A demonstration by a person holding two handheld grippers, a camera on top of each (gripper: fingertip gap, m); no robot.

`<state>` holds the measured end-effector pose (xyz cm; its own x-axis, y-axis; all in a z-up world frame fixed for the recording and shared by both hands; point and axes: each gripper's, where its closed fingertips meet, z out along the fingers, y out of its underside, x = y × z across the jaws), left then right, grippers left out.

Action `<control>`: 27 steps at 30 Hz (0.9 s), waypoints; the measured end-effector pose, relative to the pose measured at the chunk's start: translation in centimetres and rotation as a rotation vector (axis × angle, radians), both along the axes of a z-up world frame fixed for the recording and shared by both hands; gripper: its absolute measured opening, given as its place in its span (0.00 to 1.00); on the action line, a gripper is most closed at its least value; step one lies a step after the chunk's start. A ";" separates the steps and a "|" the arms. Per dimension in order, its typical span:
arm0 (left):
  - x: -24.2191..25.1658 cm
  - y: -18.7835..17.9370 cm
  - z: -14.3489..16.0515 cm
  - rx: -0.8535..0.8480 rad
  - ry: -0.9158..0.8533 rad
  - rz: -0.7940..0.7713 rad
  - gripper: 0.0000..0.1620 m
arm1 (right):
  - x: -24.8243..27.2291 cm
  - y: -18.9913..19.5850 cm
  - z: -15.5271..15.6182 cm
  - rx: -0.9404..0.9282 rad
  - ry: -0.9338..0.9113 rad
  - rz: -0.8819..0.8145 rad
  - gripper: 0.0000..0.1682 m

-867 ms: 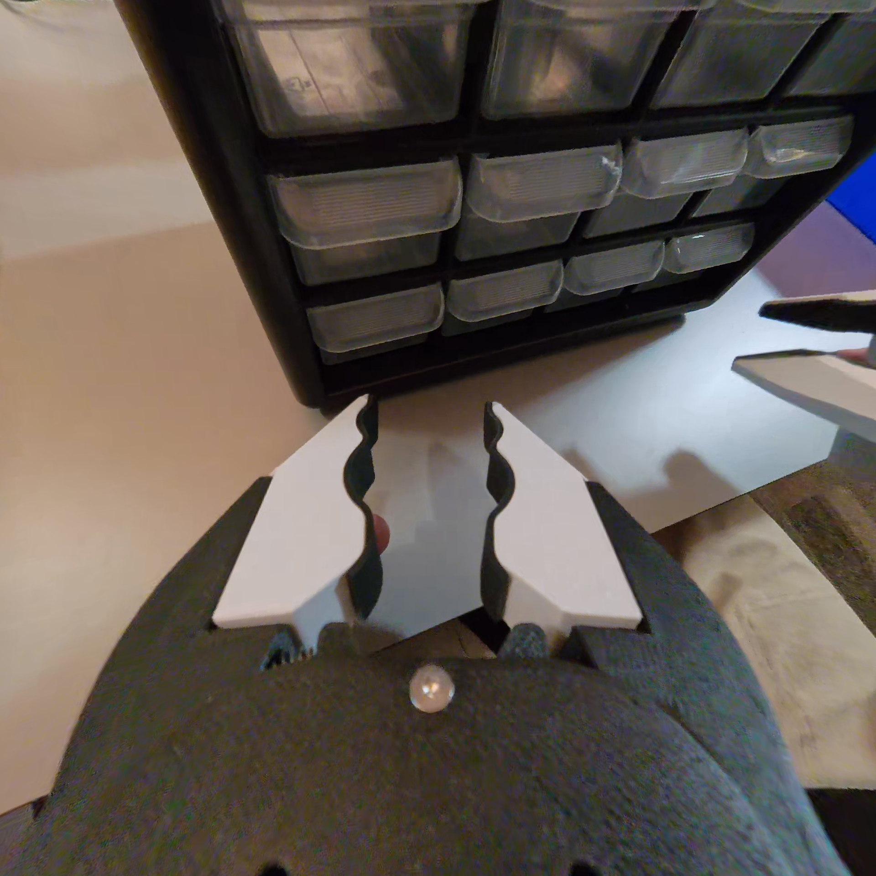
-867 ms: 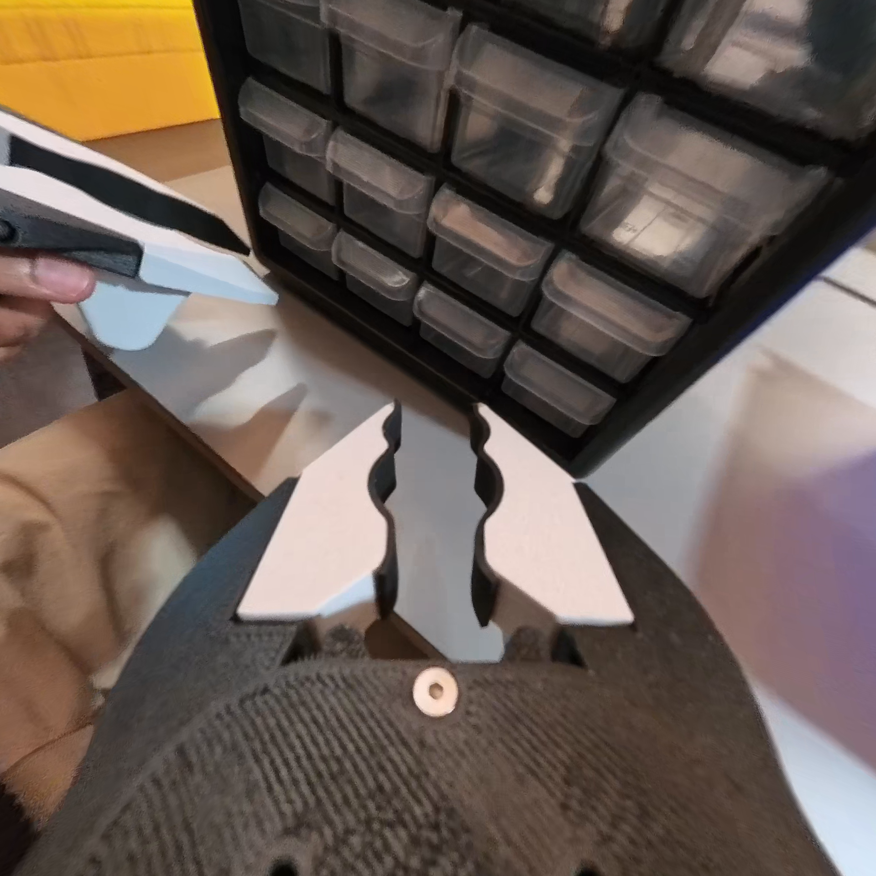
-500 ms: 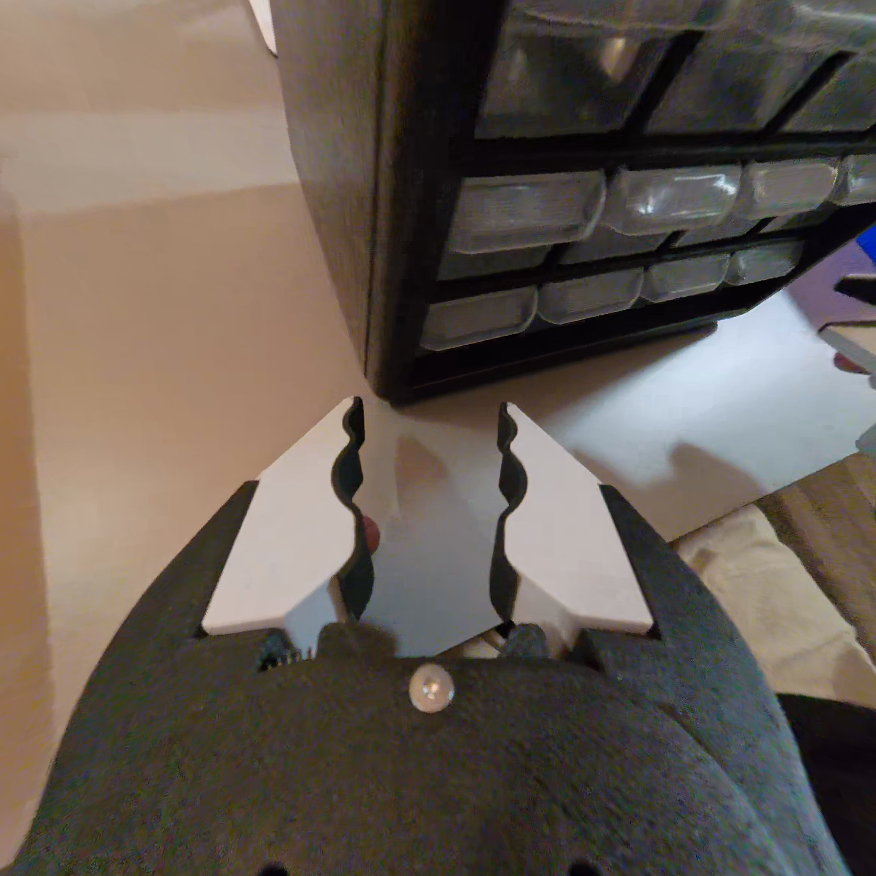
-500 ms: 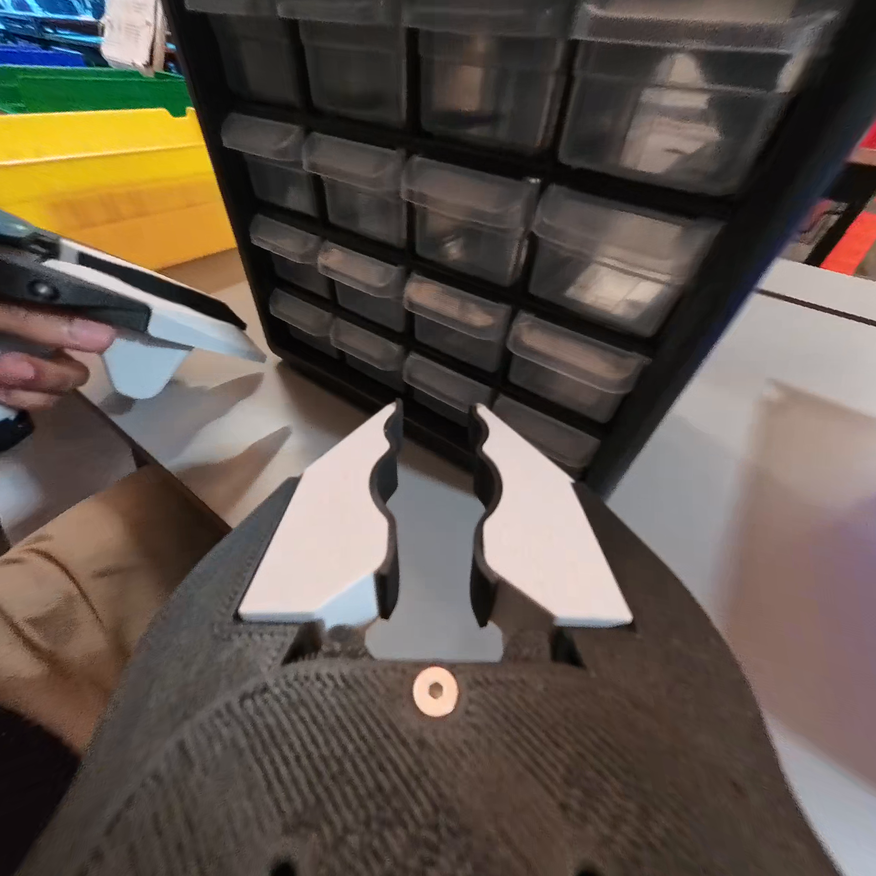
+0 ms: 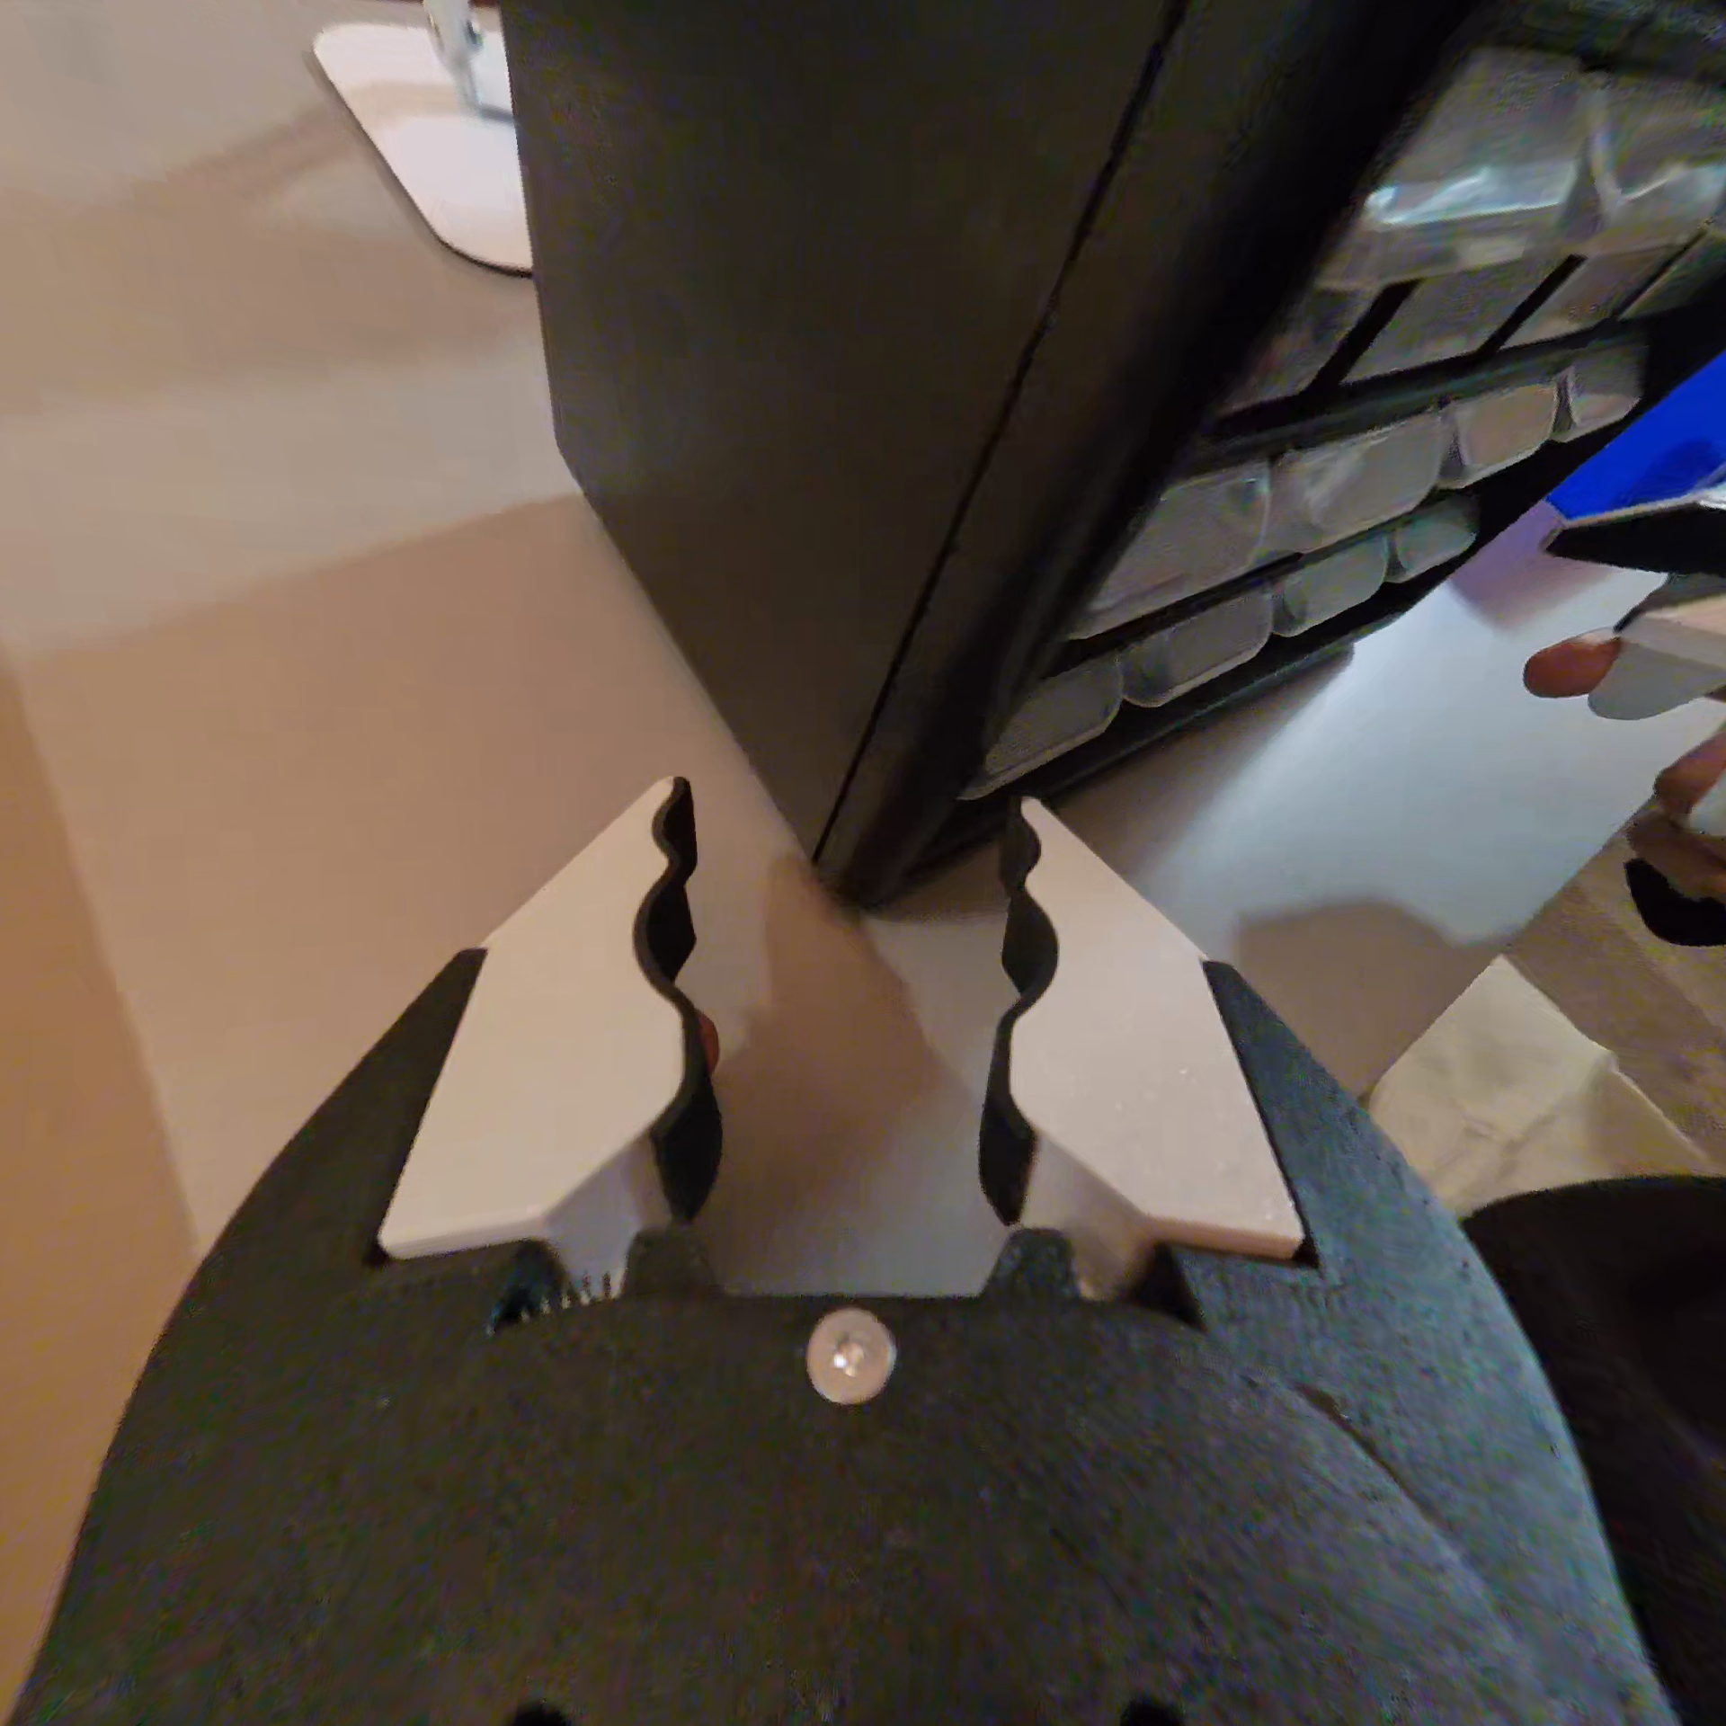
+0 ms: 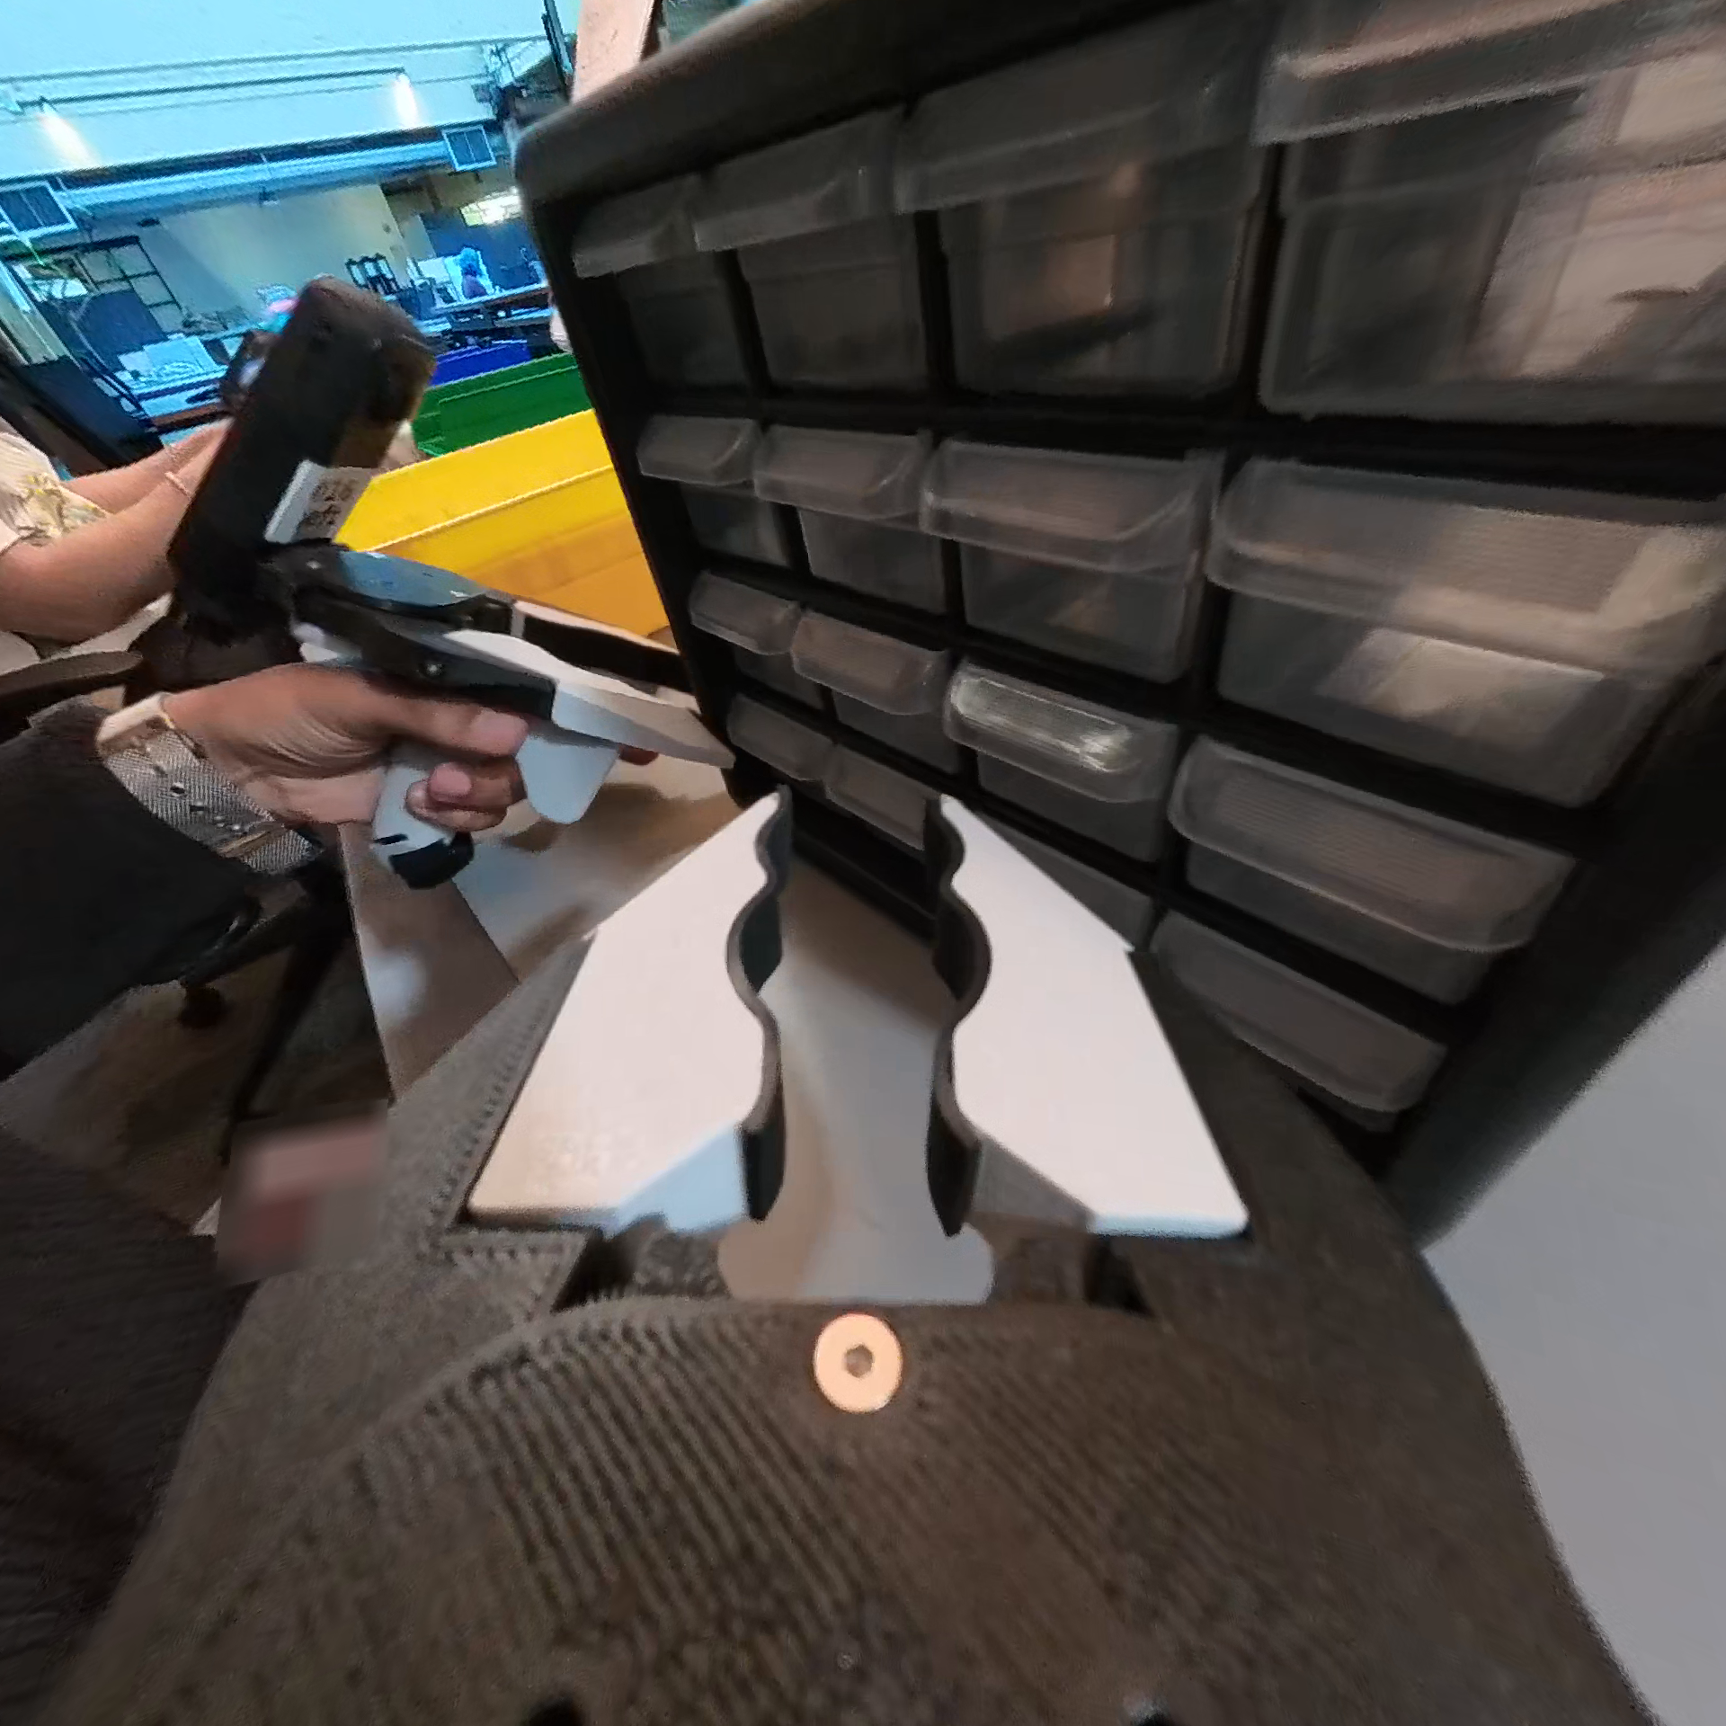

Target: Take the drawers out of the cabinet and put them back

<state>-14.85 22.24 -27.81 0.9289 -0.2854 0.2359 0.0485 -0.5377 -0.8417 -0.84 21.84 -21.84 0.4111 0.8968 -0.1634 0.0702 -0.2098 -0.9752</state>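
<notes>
1. Change since the earlier frames: the left claw (image 5: 845, 813) has swung from facing the drawer fronts to the left front corner of the cabinet (image 5: 794, 374). It now looks along the plain black side wall. The right claw (image 6: 859, 813) has risen and closed in on the lower drawer rows.
2. Left claw state: fingers apart, nothing between them. The tips straddle the cabinet's bottom corner; contact cannot be confirmed.
3. Right claw state: fingers apart, empty, tips just in front of the bottom drawers (image 6: 878, 794).
4. Task object location: the cabinet stands on the white counter (image 5: 1261, 841). Every clear drawer visible sits in its slot; none has been removed.
5. Judgement: the extraction step has not begun. The left claw appears placed to brace the cabinet while the right claw selects a drawer lip.
6. Left wrist view only: the cabinet's side wall, a white stand base (image 5: 439, 159) behind it on the counter, and the right claw's tip at the frame edge.
7. Right wrist view only: the full drawer grid, the hand (image 6: 374, 747) gripping the left claw's handle, and a yellow bin (image 6: 523, 523) beyond the cabinet.
</notes>
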 end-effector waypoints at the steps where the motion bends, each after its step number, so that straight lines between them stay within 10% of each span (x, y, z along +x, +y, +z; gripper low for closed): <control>1: 0.2 0.1 0.3 0.034 0.032 0.001 0.40 | 0.3 0.0 0.1 -0.005 0.006 -0.009 0.16; 27: 2.0 0.0 1.0 0.116 0.106 -0.027 0.29 | -0.4 -1.8 -1.1 0.034 -0.060 0.018 0.14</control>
<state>-12.87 22.21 -26.76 0.9386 -0.3300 0.1004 -0.0574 -0.4363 -0.8980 -1.25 20.08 -22.92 0.4028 0.9088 -0.1087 0.1319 -0.1751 -0.9757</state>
